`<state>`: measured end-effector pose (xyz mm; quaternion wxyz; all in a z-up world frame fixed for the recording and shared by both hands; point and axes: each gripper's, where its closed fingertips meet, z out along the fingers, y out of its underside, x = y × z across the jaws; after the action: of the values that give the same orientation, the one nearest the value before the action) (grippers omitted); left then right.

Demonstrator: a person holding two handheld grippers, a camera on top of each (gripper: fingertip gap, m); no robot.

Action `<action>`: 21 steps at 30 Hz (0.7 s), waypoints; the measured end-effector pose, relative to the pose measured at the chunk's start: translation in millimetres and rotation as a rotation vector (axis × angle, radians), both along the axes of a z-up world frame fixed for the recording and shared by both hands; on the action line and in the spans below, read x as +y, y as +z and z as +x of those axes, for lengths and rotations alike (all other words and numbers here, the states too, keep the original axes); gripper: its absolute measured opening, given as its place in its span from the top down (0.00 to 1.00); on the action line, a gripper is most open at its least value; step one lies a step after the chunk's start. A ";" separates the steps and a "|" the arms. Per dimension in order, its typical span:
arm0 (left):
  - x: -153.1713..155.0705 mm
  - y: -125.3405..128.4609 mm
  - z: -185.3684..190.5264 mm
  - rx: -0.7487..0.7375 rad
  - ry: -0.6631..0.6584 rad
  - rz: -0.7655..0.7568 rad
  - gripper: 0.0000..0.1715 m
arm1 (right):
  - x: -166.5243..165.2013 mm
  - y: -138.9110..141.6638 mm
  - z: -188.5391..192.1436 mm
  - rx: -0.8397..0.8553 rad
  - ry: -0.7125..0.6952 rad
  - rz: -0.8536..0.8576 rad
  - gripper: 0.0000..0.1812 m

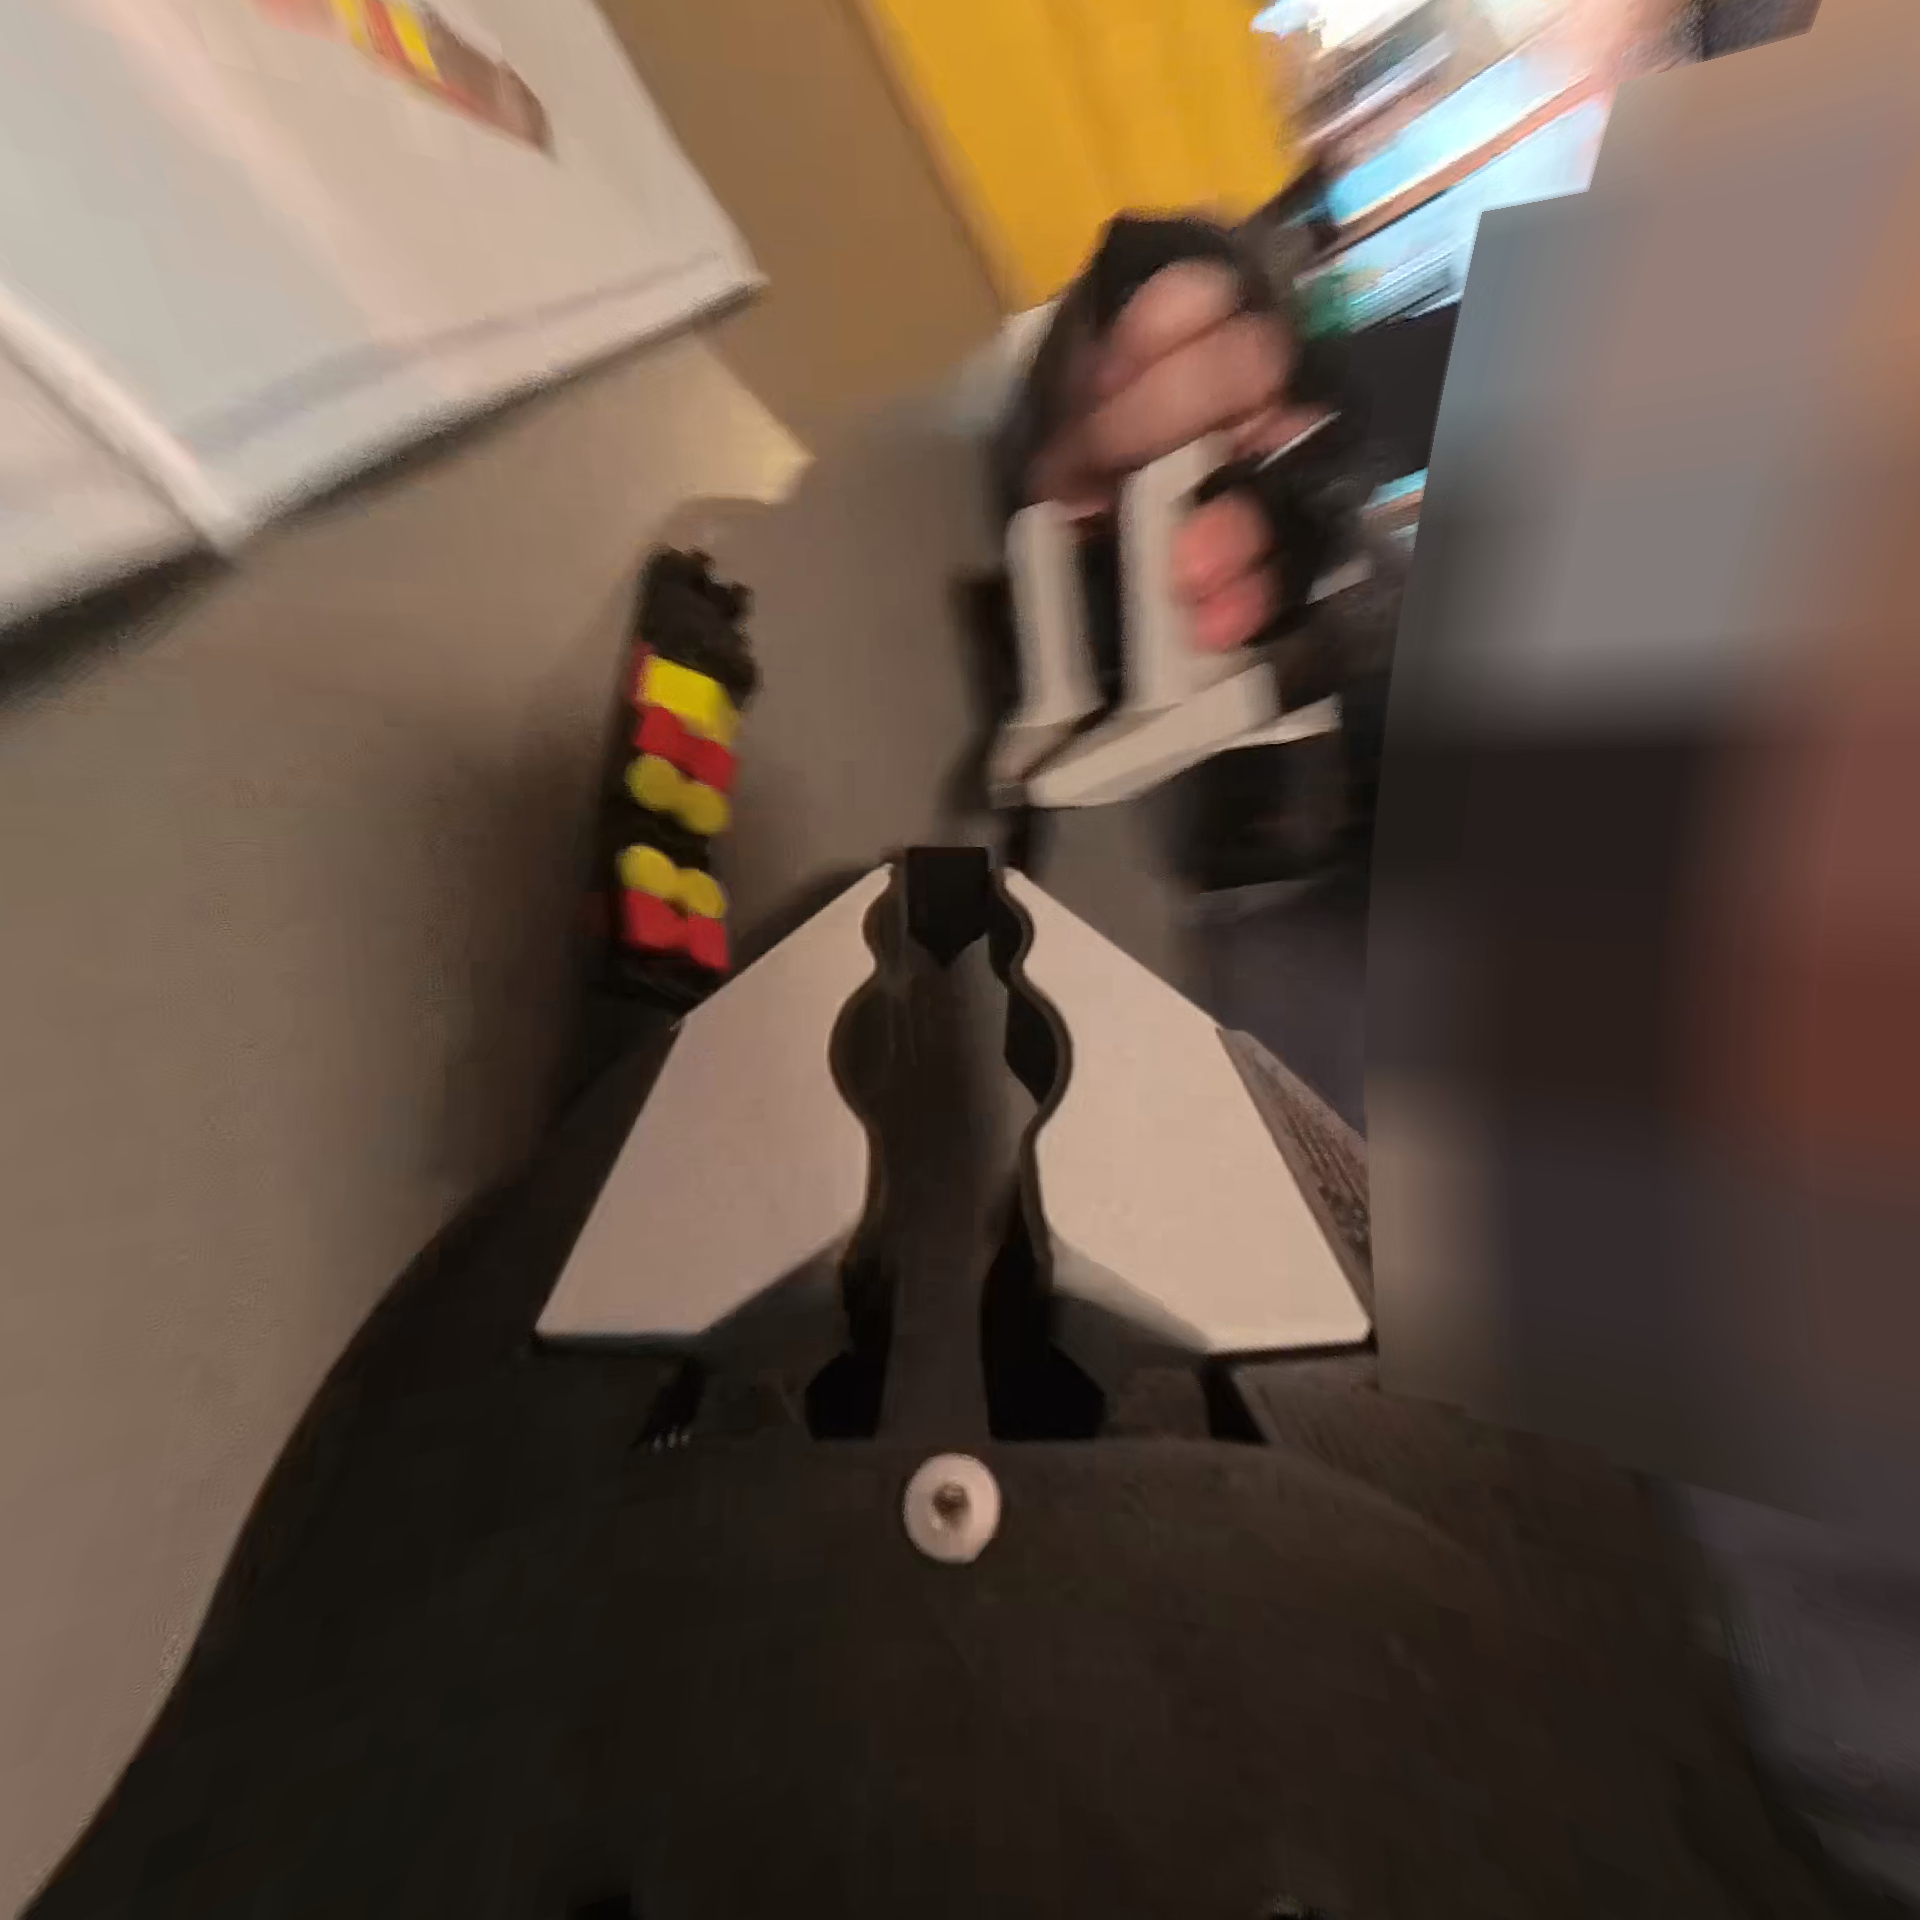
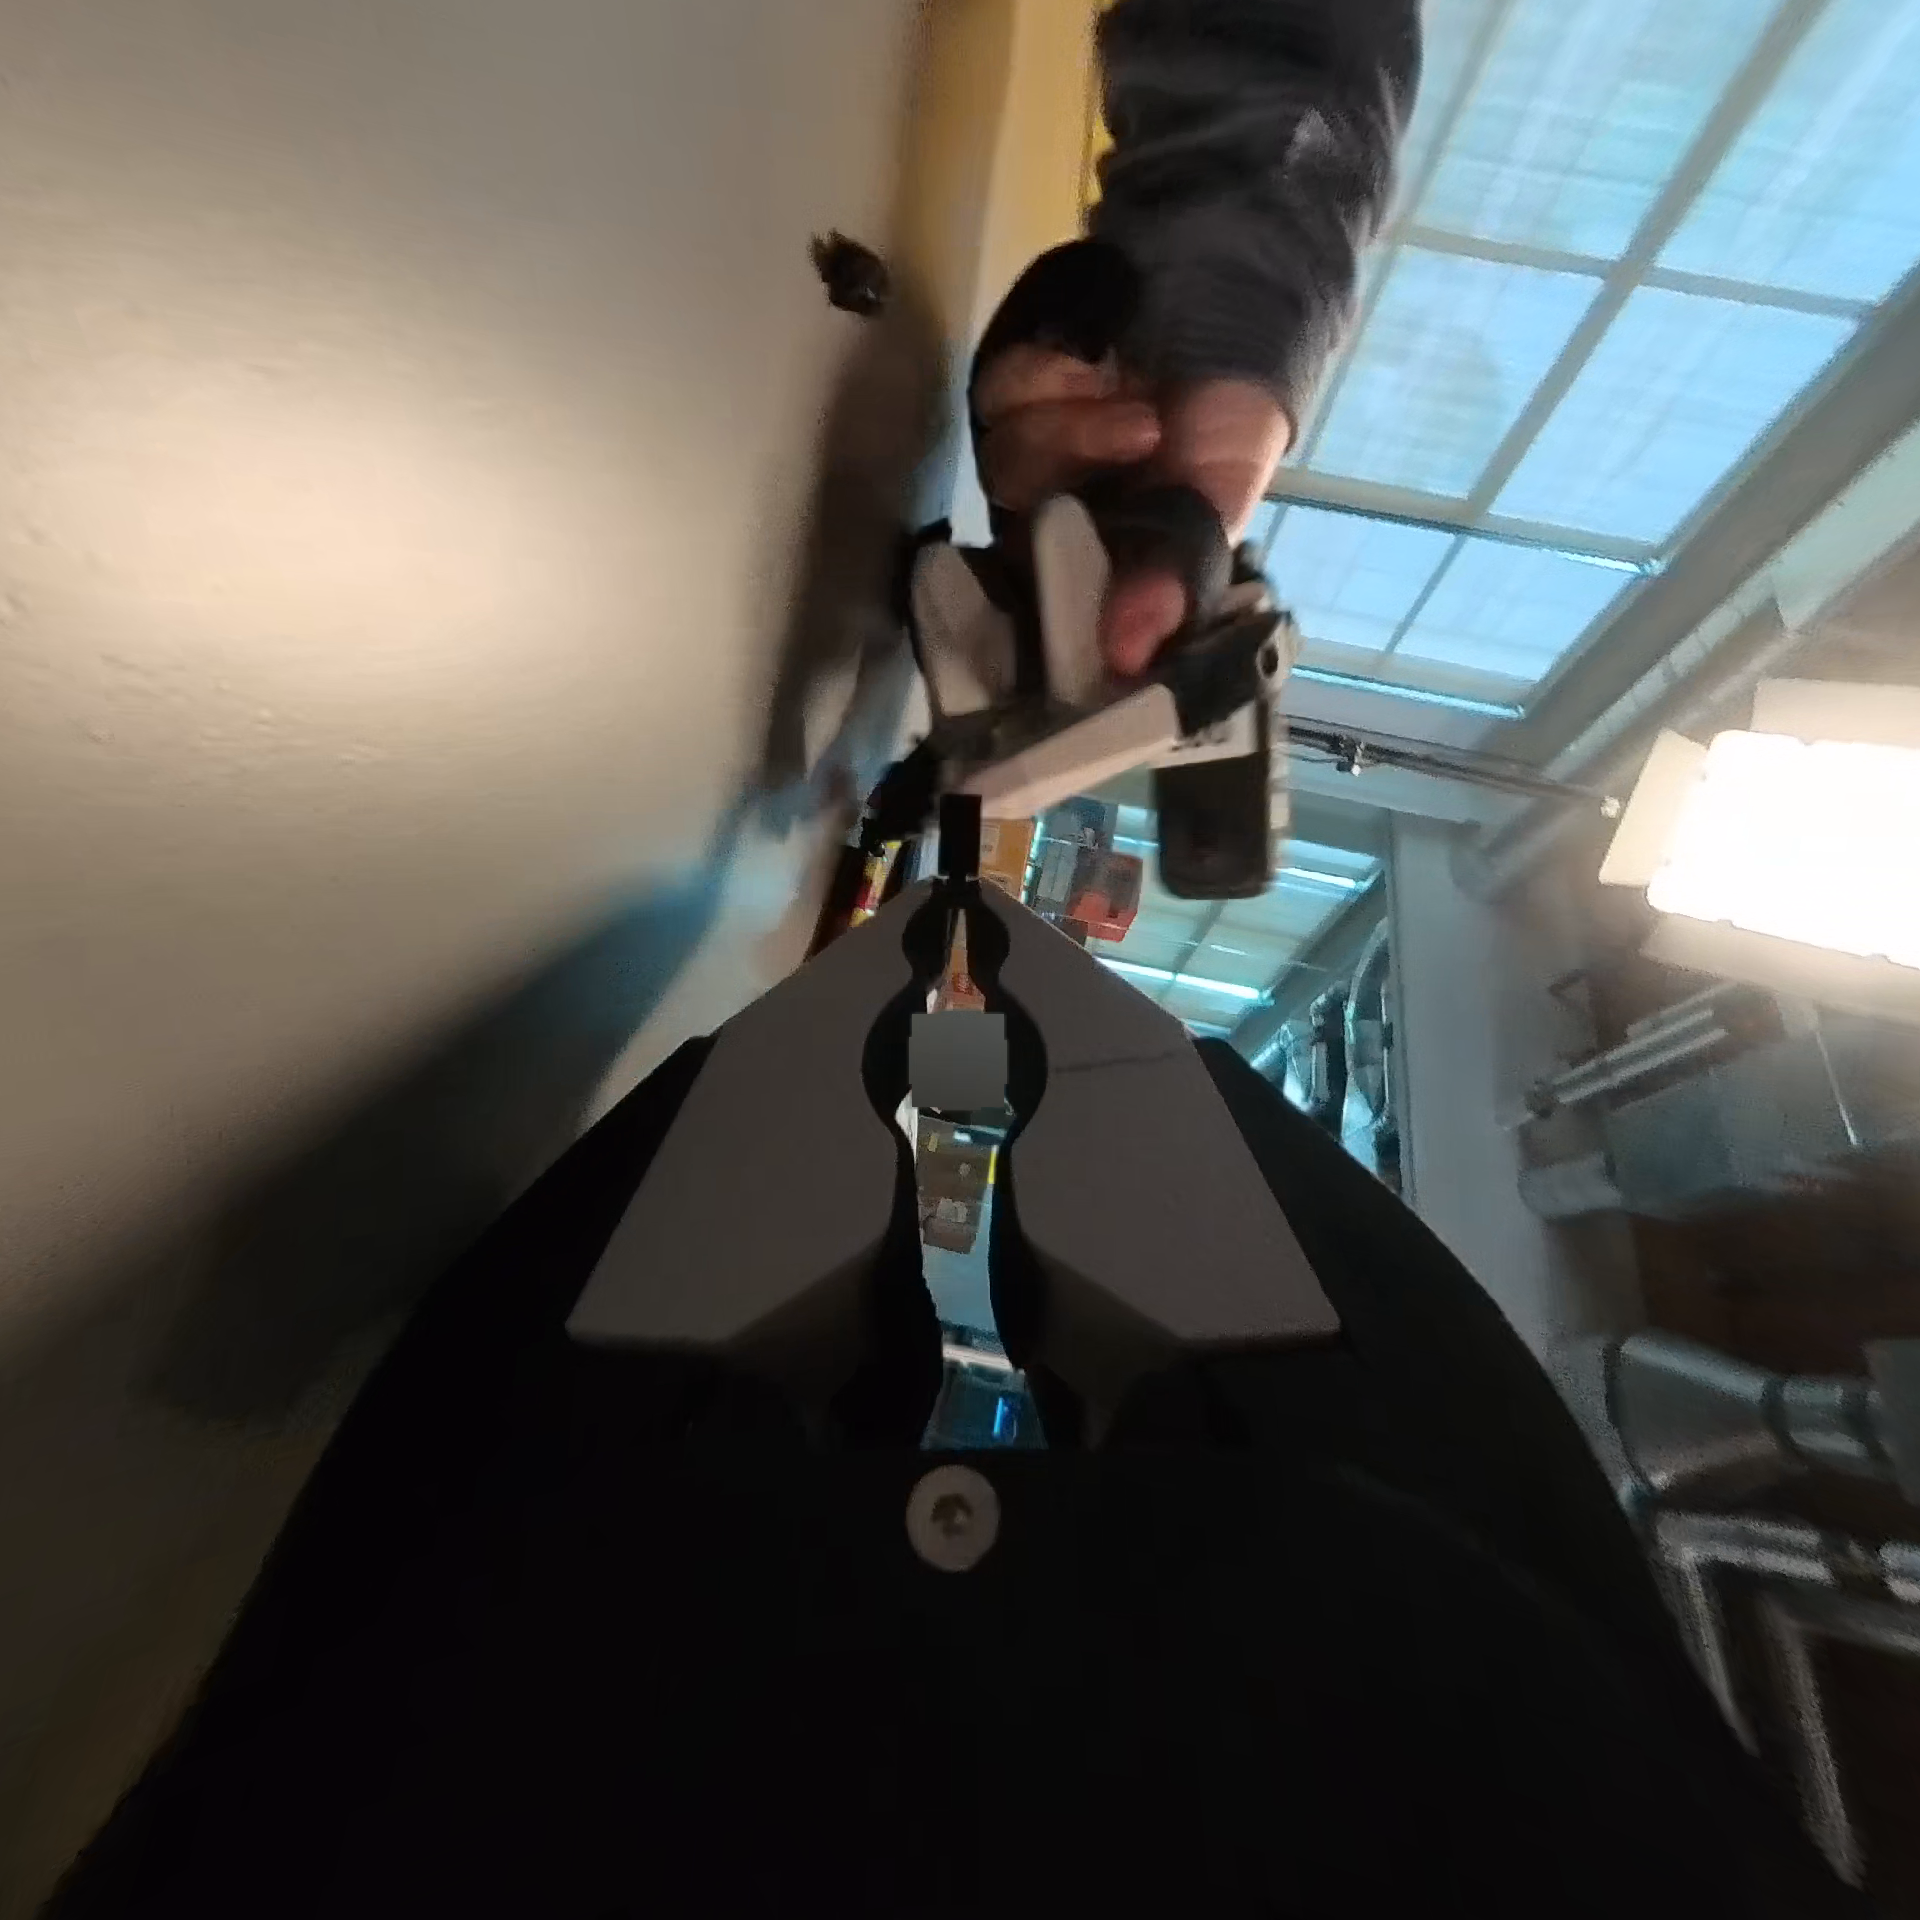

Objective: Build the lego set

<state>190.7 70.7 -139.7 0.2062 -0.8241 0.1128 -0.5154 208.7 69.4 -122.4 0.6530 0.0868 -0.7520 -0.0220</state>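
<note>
Pinching a small black lego piece (image 1: 943, 902) at its tips, the left gripper (image 1: 943, 914) has its jaws drawn nearly together around the part. Just beyond and to the left of this gripper lies the lego build (image 1: 681, 790), a long black strip carrying yellow and red bricks, resting on the tan table (image 1: 260, 1039). Beyond the build, an open instruction booklet (image 1: 312, 260) lies flat on the same table.

In the right wrist view, the right gripper (image 2: 958, 891) is likewise closed to a narrow gap, clamping a thin black lego piece (image 2: 960, 831) that projects past its tips. Whether both grippers hold the same part cannot be determined.

Progress judgement: the build is partly assembled, several coloured bricks are seated, and the held part is not yet attached.

Limitations: the left wrist view is heavily motion-blurred, so stud counts and brick shapes are unreadable. The build is largely absent from the right wrist view.
</note>
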 end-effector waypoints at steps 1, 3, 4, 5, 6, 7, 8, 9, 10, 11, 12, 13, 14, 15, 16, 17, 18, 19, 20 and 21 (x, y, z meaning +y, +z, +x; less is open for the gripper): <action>2.1 -5.1 -1.8 0.097 0.003 0.052 0.91 | 1.5 0.0 0.0 0.006 -0.005 -0.001 1.00; 8.7 -8.0 -6.5 0.266 0.017 0.172 0.91 | 4.3 1.1 0.0 0.016 -0.011 -0.007 1.00; 13.2 -5.1 -9.0 0.329 0.029 0.238 0.91 | 5.9 0.8 -0.4 0.010 -0.017 -0.019 1.00; 16.7 -2.6 -11.9 0.383 0.038 0.284 0.91 | 7.7 -0.5 -0.9 -0.002 -0.027 -0.037 1.00; 19.0 -0.4 -14.3 0.421 0.042 0.317 0.91 | 10.4 -2.3 -1.5 -0.018 -0.039 -0.056 1.00; 20.6 1.5 -16.6 0.447 0.045 0.339 0.91 | 13.4 -3.9 -2.2 -0.038 -0.056 -0.084 1.00; 20.4 2.1 -18.2 0.463 0.038 0.347 0.91 | 15.7 -5.3 -2.7 -0.066 -0.075 -0.129 1.00; 17.2 1.7 -17.4 0.462 0.015 0.339 0.91 | 15.9 -5.8 -2.8 -0.095 -0.083 -0.188 1.00; 14.1 1.5 -15.3 0.453 -0.006 0.332 0.91 | 15.8 -6.5 -2.6 -0.127 -0.088 -0.247 1.00; 11.8 1.5 -13.3 0.449 -0.021 0.340 0.91 | 17.4 -8.7 -2.7 -0.166 -0.105 -0.306 1.00; 10.6 -0.9 -13.1 0.465 -0.026 0.347 0.91 | 19.3 -11.8 -2.8 -0.210 -0.126 -0.363 1.00; 8.6 -4.2 -13.0 0.492 -0.035 0.352 0.91 | 20.5 -15.1 -2.7 -0.257 -0.143 -0.419 1.00; 6.3 -6.8 -12.4 0.518 -0.049 0.364 0.91 | 20.8 -17.0 -2.6 -0.294 -0.156 -0.472 1.00; 4.4 -8.0 -11.7 0.543 -0.058 0.383 0.91 | 19.2 -16.0 -2.3 -0.311 -0.149 -0.509 1.00; 2.9 -8.3 -11.7 0.571 -0.063 0.402 0.91 | 18.0 -15.2 -1.8 -0.324 -0.144 -0.535 1.00; 1.6 -8.4 -12.1 0.601 -0.070 0.424 0.91 | 17.3 -16.0 -1.2 -0.343 -0.147 -0.556 1.00; 0.8 -8.3 -12.6 0.626 -0.073 0.449 0.91 | 16.6 -17.8 -0.7 -0.360 -0.149 -0.569 1.00; 0.4 -7.9 -12.5 0.640 -0.073 0.474 0.91 | 16.3 -20.1 -0.3 -0.371 -0.148 -0.569 1.00; -0.8 -8.3 -11.5 0.646 -0.077 0.490 0.91 | 16.3 -22.1 -0.5 -0.371 -0.147 -0.557 1.00; -2.5 -9.4 -9.5 0.646 -0.089 0.499 0.91 | 16.0 -24.3 -0.6 -0.374 -0.145 -0.541 1.00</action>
<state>181.2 68.2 -149.1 0.3313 -0.8625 0.3287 -0.1954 208.1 85.5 -146.7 0.4999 -0.1408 -0.8416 0.1483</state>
